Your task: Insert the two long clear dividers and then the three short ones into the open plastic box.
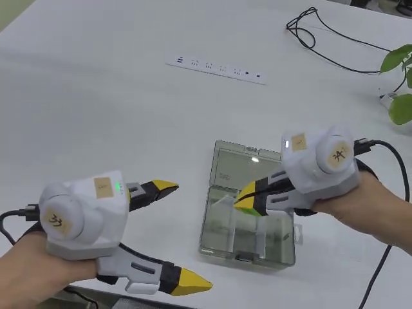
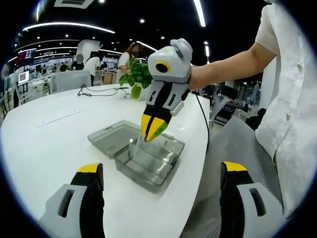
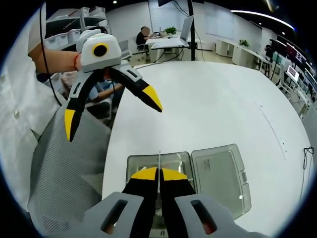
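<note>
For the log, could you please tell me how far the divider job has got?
Done: the plastic box lies open; faint lines inside may be seated pieces, count unclear. In hand: the right tongs are shut on a clear divider over the box. Remaining: seating it and the rest; the left tongs are open, empty.

Wide white table point(image 1: 96, 96) carrying a white power strip point(image 1: 217, 69) flat toward its far side, a black cable point(image 1: 322, 38) looped near the far right corner, and a green plant point(image 1: 400, 84) at the right edge just past the cable. Behind it an open office under long ceiling lights point(image 2: 199, 12), with desks, a monitor point(image 3: 188, 25), shelves of bins point(image 3: 94, 11) and a seated person point(image 3: 144, 35). Close by the table's near edge, a grey mesh chair point(image 3: 64, 168).
</note>
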The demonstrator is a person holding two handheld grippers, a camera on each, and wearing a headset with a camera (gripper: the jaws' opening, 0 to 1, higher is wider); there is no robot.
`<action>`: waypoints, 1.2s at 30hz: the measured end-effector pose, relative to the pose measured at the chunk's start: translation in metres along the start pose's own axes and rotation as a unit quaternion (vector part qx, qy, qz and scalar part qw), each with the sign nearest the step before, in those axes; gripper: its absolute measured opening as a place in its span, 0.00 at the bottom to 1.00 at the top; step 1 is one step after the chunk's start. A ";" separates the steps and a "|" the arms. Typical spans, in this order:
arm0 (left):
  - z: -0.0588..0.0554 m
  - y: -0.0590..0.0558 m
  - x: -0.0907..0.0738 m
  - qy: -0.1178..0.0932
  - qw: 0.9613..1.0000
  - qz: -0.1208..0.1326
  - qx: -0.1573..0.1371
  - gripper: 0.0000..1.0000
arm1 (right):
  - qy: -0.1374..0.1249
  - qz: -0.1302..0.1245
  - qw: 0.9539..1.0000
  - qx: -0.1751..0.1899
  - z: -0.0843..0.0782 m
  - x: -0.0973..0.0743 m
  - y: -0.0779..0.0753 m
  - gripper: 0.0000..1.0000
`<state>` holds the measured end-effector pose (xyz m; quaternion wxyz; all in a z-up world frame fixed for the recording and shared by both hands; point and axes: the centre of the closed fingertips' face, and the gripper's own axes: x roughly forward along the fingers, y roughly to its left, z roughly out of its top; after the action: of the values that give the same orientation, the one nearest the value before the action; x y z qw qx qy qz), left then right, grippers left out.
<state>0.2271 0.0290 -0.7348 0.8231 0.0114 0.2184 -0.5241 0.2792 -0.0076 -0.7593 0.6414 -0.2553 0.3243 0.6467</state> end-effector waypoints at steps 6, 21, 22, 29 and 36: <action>-0.001 -0.001 0.000 0.000 1.000 -0.001 -0.001 1.00 | 0.002 -0.002 1.000 -0.008 0.000 0.000 0.000 0.02; -0.005 -0.004 0.002 0.002 1.000 -0.005 -0.004 1.00 | 0.018 0.002 0.999 -0.033 0.001 0.020 0.005 0.02; -0.005 -0.004 0.002 0.002 1.000 -0.006 -0.003 1.00 | 0.021 0.003 0.999 -0.035 0.000 0.023 0.004 0.02; -0.005 -0.004 0.003 0.001 1.000 -0.005 -0.005 1.00 | 0.032 0.007 0.999 -0.027 -0.007 0.033 0.002 0.02; -0.007 -0.002 0.002 0.000 1.000 -0.004 -0.007 1.00 | 0.039 0.011 0.999 -0.022 -0.011 0.041 0.003 0.02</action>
<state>0.2239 0.0280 -0.7412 0.8211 0.0047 0.2222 -0.5258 0.2738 0.0111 -0.7966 0.6155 -0.2909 0.3378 0.6499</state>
